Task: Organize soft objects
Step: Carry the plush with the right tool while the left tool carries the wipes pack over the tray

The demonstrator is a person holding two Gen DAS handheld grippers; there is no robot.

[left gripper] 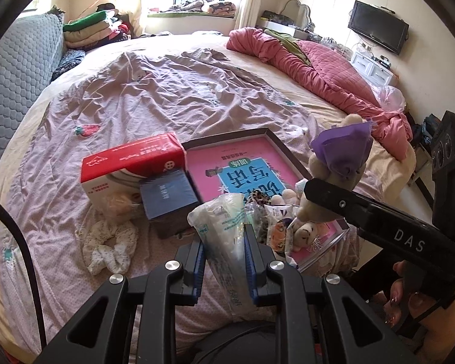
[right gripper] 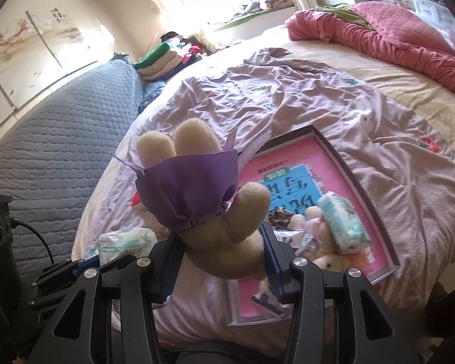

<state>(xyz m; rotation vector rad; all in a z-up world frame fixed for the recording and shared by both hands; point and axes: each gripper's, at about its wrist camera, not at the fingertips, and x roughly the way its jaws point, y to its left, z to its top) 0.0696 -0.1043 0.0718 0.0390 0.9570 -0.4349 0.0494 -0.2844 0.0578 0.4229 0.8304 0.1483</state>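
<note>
Beige plush bear (right gripper: 224,236) sits clamped between the right fingers (right gripper: 271,261), while the left fingers (left gripper: 250,261) pinch a tissue pack (left gripper: 224,236).

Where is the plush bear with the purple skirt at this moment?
The plush bear is gripped upside down in the right claw, raised above the near edge of the shallow box on the bed.

The right tongs (right gripper: 223,261) clamp a beige plush toy (right gripper: 224,239) in a purple cloth dress (right gripper: 191,188), legs pointing up, above the bed (right gripper: 409,182). Behind it lies a shallow box (right gripper: 358,176) holding a pink book (right gripper: 291,163), small plush toys (right gripper: 327,257) and a tissue pack (right gripper: 342,224).
</note>
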